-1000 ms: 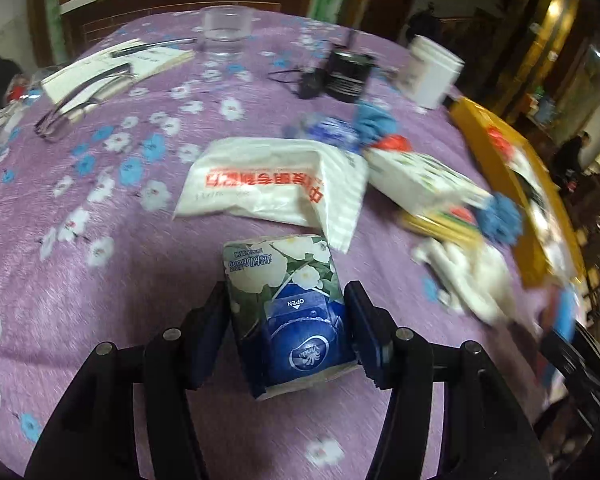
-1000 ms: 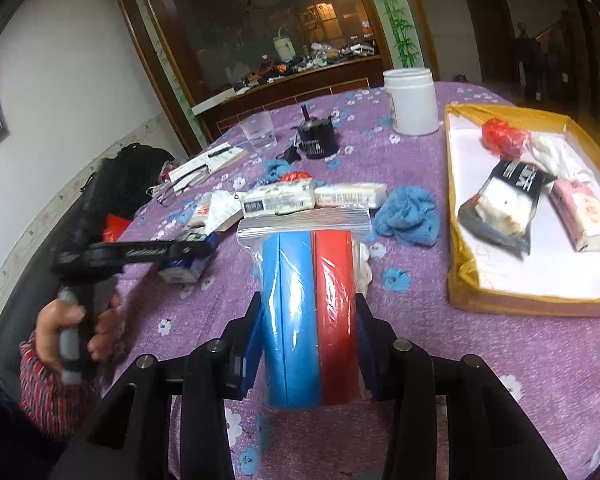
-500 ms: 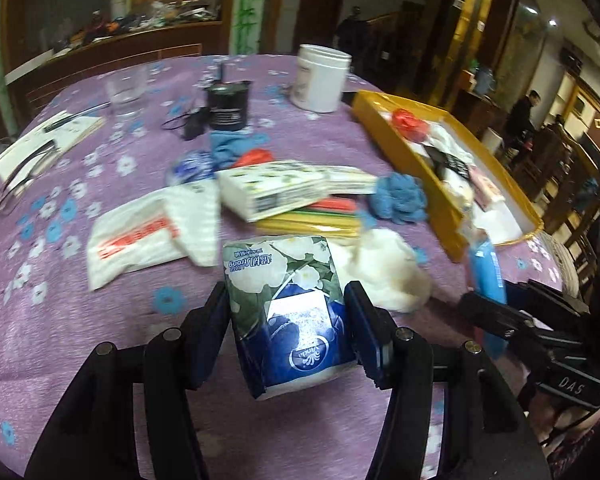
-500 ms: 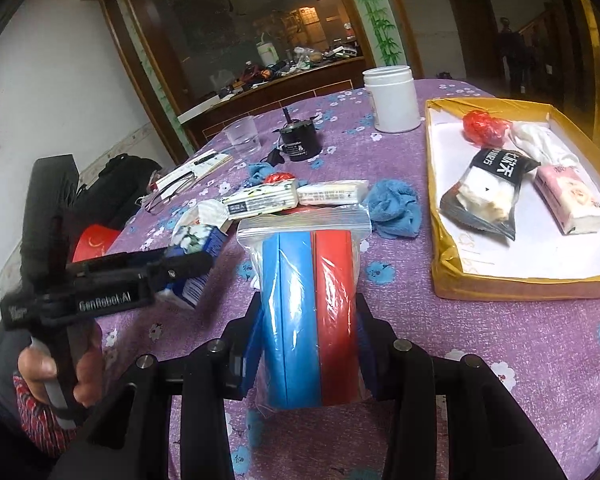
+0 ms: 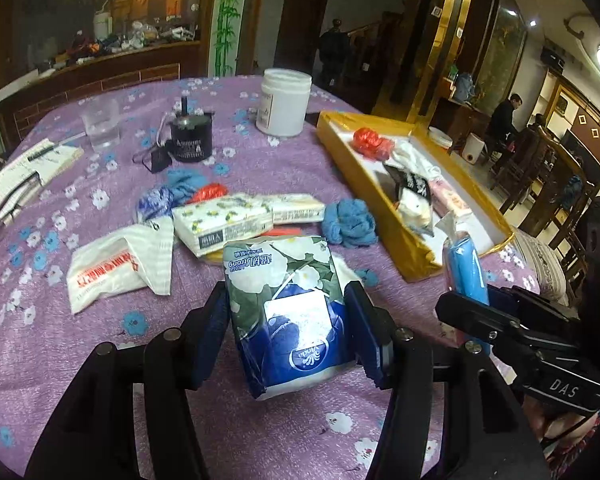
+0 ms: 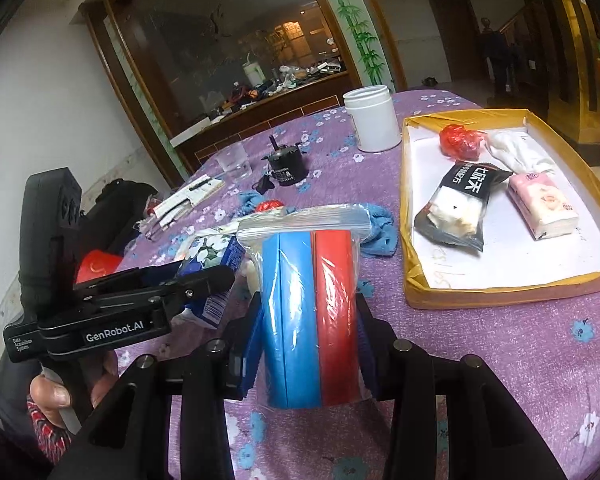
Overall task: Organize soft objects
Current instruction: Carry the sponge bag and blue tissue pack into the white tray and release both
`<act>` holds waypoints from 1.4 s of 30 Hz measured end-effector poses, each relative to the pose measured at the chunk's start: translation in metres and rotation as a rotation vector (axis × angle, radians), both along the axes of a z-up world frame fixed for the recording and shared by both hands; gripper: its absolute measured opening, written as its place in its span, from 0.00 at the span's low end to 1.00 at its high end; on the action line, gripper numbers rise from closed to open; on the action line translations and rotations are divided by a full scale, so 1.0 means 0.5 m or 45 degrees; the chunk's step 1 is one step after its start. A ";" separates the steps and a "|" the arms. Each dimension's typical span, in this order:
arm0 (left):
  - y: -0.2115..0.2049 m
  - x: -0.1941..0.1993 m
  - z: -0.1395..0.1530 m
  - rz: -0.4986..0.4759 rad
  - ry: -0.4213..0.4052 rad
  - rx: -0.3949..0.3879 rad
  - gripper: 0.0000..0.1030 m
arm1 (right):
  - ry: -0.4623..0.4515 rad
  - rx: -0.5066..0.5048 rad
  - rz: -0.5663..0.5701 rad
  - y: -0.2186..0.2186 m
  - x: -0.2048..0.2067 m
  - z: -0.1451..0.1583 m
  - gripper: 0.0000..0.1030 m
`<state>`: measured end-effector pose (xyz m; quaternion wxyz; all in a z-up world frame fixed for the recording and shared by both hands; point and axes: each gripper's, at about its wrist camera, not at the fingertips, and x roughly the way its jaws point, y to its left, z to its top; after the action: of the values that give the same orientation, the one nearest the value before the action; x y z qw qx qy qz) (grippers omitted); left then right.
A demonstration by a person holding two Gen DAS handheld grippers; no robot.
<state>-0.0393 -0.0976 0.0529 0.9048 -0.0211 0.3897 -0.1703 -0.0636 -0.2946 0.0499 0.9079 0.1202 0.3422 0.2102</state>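
My left gripper (image 5: 286, 320) is shut on a blue and white flowered tissue pack (image 5: 288, 308), held above the purple tablecloth. A clear zip bag of blue and red sponges (image 6: 310, 316) is clamped in my right gripper (image 6: 308, 340), which also appears at the right of the left wrist view as the right gripper (image 5: 472, 304). The yellow tray (image 6: 500, 298) lies to the right and holds a red bag (image 6: 458, 142), a black snack pack (image 6: 460, 204), a pink tissue pack (image 6: 544, 204) and white cloth. Loose tissue packs (image 5: 224, 222) and a blue cloth (image 5: 350, 222) lie mid-table.
A white jar (image 5: 284, 102), a black grinder (image 5: 190, 136), a glass (image 5: 100, 124) and a notebook with glasses (image 5: 28, 170) stand at the table's far side. A white printed bag (image 5: 116, 264) lies at the left. A person's hand (image 6: 56, 396) holds the left gripper handle.
The left gripper has swung right and risen with the tissue pack, bringing the yellow tray and the right gripper into its view. The right gripper has moved slightly closer to the tray with its bag.
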 end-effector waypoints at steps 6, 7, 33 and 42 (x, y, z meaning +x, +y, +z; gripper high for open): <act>-0.001 -0.019 0.011 0.004 -0.010 0.007 0.55 | -0.030 0.015 0.002 0.000 -0.020 0.017 0.41; -0.002 -0.022 0.013 0.004 -0.014 0.012 0.55 | -0.032 0.022 0.001 -0.001 -0.022 0.018 0.41; -0.139 -0.038 0.135 -0.123 -0.109 -0.005 0.55 | -0.158 0.148 -0.195 -0.149 -0.090 0.114 0.41; -0.215 0.048 0.121 -0.178 -0.048 -0.015 0.55 | -0.161 0.116 -0.313 -0.238 -0.074 0.124 0.41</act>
<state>-0.0151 -0.2053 0.1132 0.8978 0.0042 0.3720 -0.2356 -0.1008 -0.4135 0.1118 0.9401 0.1889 0.2571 0.1199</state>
